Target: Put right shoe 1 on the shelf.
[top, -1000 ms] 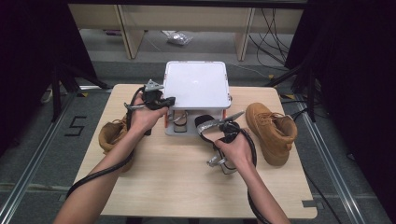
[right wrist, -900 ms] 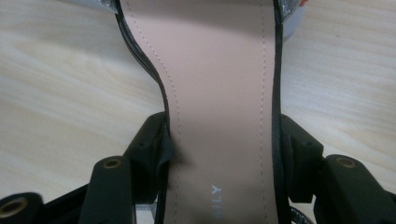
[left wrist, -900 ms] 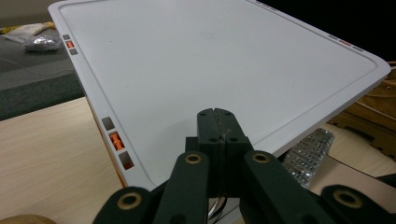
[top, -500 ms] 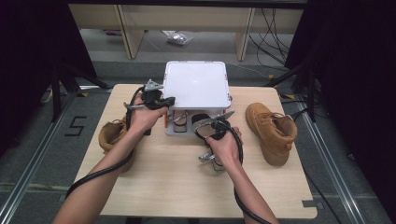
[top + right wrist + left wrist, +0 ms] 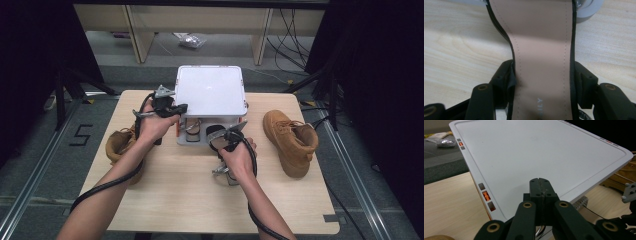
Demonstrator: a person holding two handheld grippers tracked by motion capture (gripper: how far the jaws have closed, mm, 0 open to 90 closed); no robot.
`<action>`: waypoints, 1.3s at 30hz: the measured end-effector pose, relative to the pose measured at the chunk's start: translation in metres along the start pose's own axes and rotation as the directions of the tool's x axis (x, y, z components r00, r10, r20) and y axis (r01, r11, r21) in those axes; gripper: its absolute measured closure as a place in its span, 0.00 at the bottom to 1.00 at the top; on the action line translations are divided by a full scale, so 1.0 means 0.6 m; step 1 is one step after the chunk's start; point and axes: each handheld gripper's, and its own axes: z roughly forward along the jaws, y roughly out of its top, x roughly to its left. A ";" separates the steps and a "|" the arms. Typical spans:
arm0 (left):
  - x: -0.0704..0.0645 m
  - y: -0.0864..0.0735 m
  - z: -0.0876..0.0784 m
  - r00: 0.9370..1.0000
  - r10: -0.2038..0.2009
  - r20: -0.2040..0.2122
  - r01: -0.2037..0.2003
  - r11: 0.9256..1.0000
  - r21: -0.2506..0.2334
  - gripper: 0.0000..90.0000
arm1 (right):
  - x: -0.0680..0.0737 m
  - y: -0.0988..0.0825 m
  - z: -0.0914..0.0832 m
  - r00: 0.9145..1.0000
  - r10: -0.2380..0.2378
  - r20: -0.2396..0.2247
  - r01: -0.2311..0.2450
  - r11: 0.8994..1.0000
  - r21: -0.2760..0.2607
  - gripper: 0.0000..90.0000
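Note:
A sandal [image 5: 541,50] with a pink-beige insole and black edging lies lengthwise between the jaws of my right gripper [image 5: 544,77]. Both pads touch its edges, though the jaws have just been opening a little. In the high view my right gripper [image 5: 226,136] holds it just above the table, in front of the white rack [image 5: 210,92]. My left gripper [image 5: 172,107] is shut with nothing in it at the rack's left edge. In its own view the left gripper [image 5: 540,182] hovers over the white lid [image 5: 536,152].
Another sandal [image 5: 192,127] sits on the rack's lower shelf. One tan boot [image 5: 120,145] stands at the table's left edge, partly behind my left forearm. A second tan boot [image 5: 292,140] stands on the right. Bare wooden tabletop [image 5: 200,200] lies near the front.
My right hand has moved a little left and down with the sandal, closer to the rack's front. My left hand has stayed in place.

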 end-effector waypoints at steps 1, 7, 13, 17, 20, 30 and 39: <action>0.000 0.000 0.000 1.000 -0.001 -0.002 0.001 1.000 0.000 1.00 | -0.001 0.000 -0.003 1.000 -0.009 -0.014 0.009 1.000 -0.009 0.42; 0.000 -0.002 0.000 1.000 -0.009 -0.001 0.009 1.000 -0.009 1.00 | -0.008 -0.010 -0.039 0.996 -0.068 -0.057 0.068 0.998 -0.004 0.38; 0.000 -0.003 0.000 1.000 -0.006 0.000 0.006 1.000 -0.015 1.00 | -0.019 -0.034 -0.093 0.986 -0.152 -0.062 0.145 0.984 -0.102 0.47; 0.000 -0.003 -0.001 1.000 0.001 -0.002 -0.001 1.000 -0.008 1.00 | -0.026 -0.054 -0.125 0.986 -0.150 -0.075 0.143 0.985 -0.092 0.59; 0.000 -0.003 0.000 1.000 -0.008 -0.002 0.008 1.000 -0.016 1.00 | -0.038 -0.068 -0.137 0.982 -0.157 -0.101 0.148 0.985 -0.083 0.68; 0.000 -0.003 -0.001 1.000 -0.001 -0.003 0.001 1.000 -0.011 1.00 | -0.064 -0.110 -0.140 0.962 -0.168 -0.213 0.157 0.985 -0.070 0.90; 0.000 -0.003 -0.001 1.000 -0.004 -0.002 0.004 1.000 -0.012 1.00 | -0.083 -0.142 -0.120 0.948 -0.228 -0.223 0.225 0.974 -0.036 0.97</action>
